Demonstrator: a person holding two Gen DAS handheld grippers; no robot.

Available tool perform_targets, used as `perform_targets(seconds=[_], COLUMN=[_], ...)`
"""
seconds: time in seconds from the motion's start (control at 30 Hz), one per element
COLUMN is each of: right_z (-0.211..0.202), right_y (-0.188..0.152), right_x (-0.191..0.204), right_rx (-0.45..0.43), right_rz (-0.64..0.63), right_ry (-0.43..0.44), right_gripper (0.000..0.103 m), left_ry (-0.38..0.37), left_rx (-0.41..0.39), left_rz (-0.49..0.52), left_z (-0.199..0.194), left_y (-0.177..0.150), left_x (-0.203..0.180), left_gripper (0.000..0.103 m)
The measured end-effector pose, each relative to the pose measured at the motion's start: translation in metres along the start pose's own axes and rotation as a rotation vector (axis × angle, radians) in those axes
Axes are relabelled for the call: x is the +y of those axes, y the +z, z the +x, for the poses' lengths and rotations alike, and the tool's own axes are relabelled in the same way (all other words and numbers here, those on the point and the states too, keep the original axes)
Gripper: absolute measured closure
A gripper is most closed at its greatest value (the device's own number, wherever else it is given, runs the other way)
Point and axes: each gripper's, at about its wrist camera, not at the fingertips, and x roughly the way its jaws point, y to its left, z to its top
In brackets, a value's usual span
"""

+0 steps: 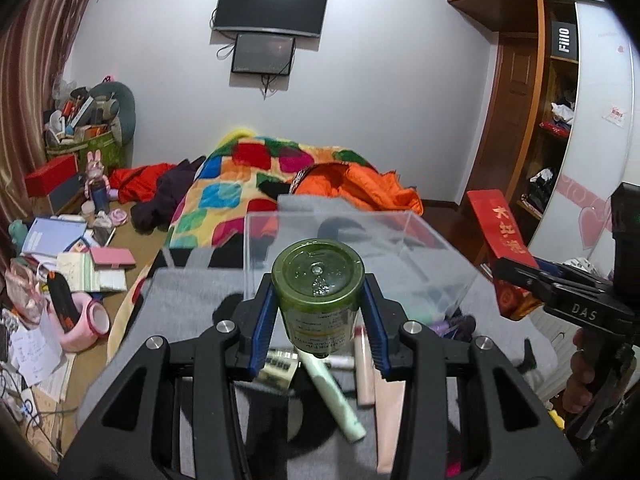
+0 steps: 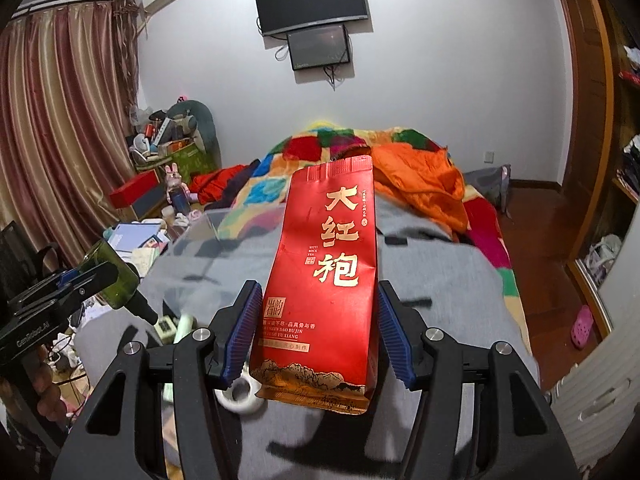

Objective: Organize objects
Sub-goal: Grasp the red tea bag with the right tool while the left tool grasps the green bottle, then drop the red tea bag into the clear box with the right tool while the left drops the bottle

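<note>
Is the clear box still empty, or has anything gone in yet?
Cannot tell for sure. Nothing obvious shows through the clear box, but the green bottle in the left gripper blocks its floor.

Bottle (image 1: 318, 280): olive-green, with a pale yellowish label.
Gripper pads (image 1: 264, 320): ribbed blue on black arms.
Tea pouch (image 2: 326, 276): glossy red, gold characters, gold mountain drawing along its bottom edge.
Cloth (image 2: 432, 276): grey with black marks, spread below the tea pouch.
Box (image 1: 360, 256): clear, just behind the bottle.
Blanket (image 1: 248, 184): patchwork of red, green, blue, yellow and magenta, beyond the box.
Jacket (image 1: 368, 188): bright orange, right of the blanket.
Curtain (image 2: 60, 120): maroon and beige stripes.
Tube (image 1: 332, 396): pale green, below the bottle.
</note>
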Motion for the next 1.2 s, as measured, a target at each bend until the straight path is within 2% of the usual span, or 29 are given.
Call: perform_targets(seconds=[0.2, 0.33, 0.5, 0.7, 0.97, 1.2], right_z=[0.011, 0.022, 0.043, 0.081, 0.12, 0.137], right_y=[0.022, 0.037, 0.048, 0.047, 0.038, 0.028], right_x=[0.003, 0.004, 0.005, 0.006, 0.01, 0.016], right_rx=[-0.024, -0.032, -0.014, 0.058, 0.149, 0.213], right_rz=[-0.006, -0.012, -0.013, -0.007, -0.03, -0.07], right_ry=[0.013, 0.02, 0.016, 0.008, -0.006, 0.001], right_gripper=[0.049, 0.049, 0.049, 0.049, 0.049, 0.049], left_ry=[-0.011, 0.022, 0.052, 0.099, 0.172, 0.128], left_rx=[-0.025, -0.036, -0.007, 0.046, 0.095, 0.162], left_rz=[0.015, 0.04, 0.034, 0.053, 0.114, 0.141], left_z=[0.013, 0.03, 0.061, 0.094, 0.119, 0.137], left_y=[0.024, 0.037, 0.046, 0.041, 0.024, 0.012], left_x=[-0.006, -0.005, 0.002, 0.008, 0.002, -0.01], left_gripper=[0.062, 0.062, 0.062, 0.062, 0.062, 0.062])
